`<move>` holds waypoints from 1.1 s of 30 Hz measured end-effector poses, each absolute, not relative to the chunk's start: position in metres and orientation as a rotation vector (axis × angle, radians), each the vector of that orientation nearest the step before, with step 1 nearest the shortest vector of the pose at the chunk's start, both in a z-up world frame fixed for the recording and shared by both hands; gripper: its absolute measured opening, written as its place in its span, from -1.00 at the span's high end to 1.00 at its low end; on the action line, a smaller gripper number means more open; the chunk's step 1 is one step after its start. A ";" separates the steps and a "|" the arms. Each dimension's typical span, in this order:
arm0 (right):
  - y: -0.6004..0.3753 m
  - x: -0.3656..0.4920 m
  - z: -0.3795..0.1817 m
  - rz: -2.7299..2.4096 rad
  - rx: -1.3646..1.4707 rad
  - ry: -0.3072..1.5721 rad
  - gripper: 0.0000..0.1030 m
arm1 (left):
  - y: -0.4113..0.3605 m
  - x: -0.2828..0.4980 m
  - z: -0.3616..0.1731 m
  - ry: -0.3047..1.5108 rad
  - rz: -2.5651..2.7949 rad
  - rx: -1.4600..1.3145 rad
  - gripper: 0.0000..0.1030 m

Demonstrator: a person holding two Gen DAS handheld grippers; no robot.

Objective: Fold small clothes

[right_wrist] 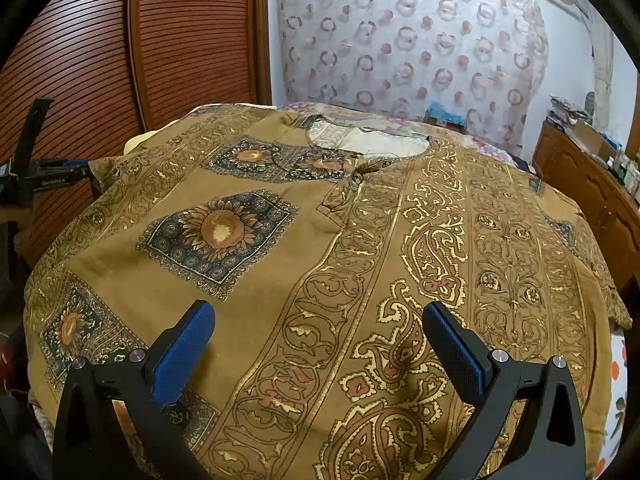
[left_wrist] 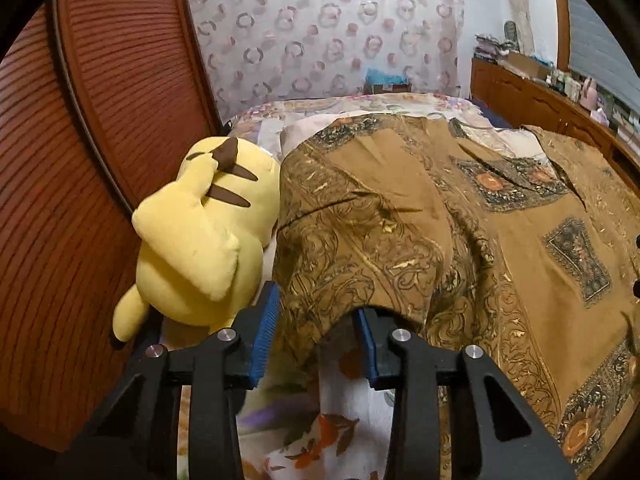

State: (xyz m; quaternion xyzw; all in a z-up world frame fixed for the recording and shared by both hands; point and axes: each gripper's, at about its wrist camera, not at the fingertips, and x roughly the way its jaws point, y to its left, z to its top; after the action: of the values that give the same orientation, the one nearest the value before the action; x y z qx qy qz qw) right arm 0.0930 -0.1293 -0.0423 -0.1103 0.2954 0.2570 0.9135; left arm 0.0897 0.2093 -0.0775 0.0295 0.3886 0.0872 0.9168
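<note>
At the left of the left wrist view we see a yellow plush toy (left_wrist: 200, 232) lying against the slatted wooden door (left_wrist: 80, 160), touching the raised edge of the brown patterned garment (left_wrist: 400, 208). The garment is spread over the bed, whose floral sheet (left_wrist: 352, 412) shows at the bottom centre. The left gripper (left_wrist: 316, 336) sits at the bottom centre with its jaws partly apart and a hanging fold of the garment's edge between them. The left pad stands just beside the cloth, and the fold covers the tip of the right one, so we cannot tell whether the pads press on it.

We judge the main risk to be here: if the jaws close on only a thin lip of the hem, the cloth can slip out as the edge is carried over. The plush toy is close enough that the moving fabric or the gripper may drag it or push it along.

In the right wrist view the garment fills the middle of the frame, its neckline (right_wrist: 368, 140) at upper centre. The right gripper (right_wrist: 316, 344) hovers at the bottom centre above the paisley band, jaws wide apart and holding nothing. With that side unpinned, a pull from the left may slide the whole garment instead of folding it, wrinkling the flat front.
</note>
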 end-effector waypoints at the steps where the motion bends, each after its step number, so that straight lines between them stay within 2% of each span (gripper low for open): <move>1: -0.130 0.093 -0.042 0.530 -0.226 0.609 -1.00 | 0.210 0.091 -0.077 0.797 0.178 0.064 0.28; 10: -0.130 0.093 -0.043 0.535 -0.224 0.611 -1.00 | 0.212 0.099 -0.060 0.764 0.175 0.073 0.31; 11: -0.130 0.093 -0.043 0.535 -0.224 0.610 -1.00 | 0.213 0.101 -0.061 0.771 0.167 0.076 0.38; 12: -0.130 0.093 -0.043 0.535 -0.223 0.610 -1.00 | 0.213 0.103 -0.063 0.785 0.157 0.073 0.69; 13: -0.130 0.093 -0.043 0.535 -0.222 0.610 -1.00 | 0.214 0.105 -0.064 0.794 0.155 0.068 0.85; 14: -0.130 0.093 -0.043 0.536 -0.221 0.610 -1.00 | 0.214 0.106 -0.062 0.789 0.164 0.065 0.90; 18: -0.129 0.093 -0.043 0.537 -0.223 0.612 -1.00 | 0.195 0.108 -0.034 0.711 0.151 0.084 0.92; 24: -0.130 0.094 -0.044 0.538 -0.218 0.611 -1.00 | 0.114 0.112 0.015 0.609 0.007 0.192 0.91; 26: -0.130 0.094 -0.044 0.539 -0.217 0.611 -1.00 | 0.092 0.108 0.015 0.624 -0.049 0.220 0.84; 27: -0.131 0.094 -0.044 0.539 -0.217 0.611 -1.00 | 0.080 0.102 0.011 0.640 -0.084 0.237 0.63; 28: -0.131 0.094 -0.044 0.540 -0.217 0.611 -1.00 | 0.073 0.097 0.007 0.652 -0.111 0.248 0.32; 32: -0.131 0.095 -0.044 0.544 -0.218 0.614 -1.00 | 0.065 0.078 -0.005 0.690 -0.153 0.247 -0.16; 33: -0.131 0.095 -0.045 0.545 -0.216 0.615 -1.00 | 0.069 0.072 -0.009 0.697 -0.156 0.233 -0.34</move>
State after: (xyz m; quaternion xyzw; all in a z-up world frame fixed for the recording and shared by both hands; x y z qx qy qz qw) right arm 0.0952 -0.1315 -0.0445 -0.1049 0.2984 0.2642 0.9111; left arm 0.0718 0.0694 -0.0094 0.1139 0.3404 -0.0761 0.9303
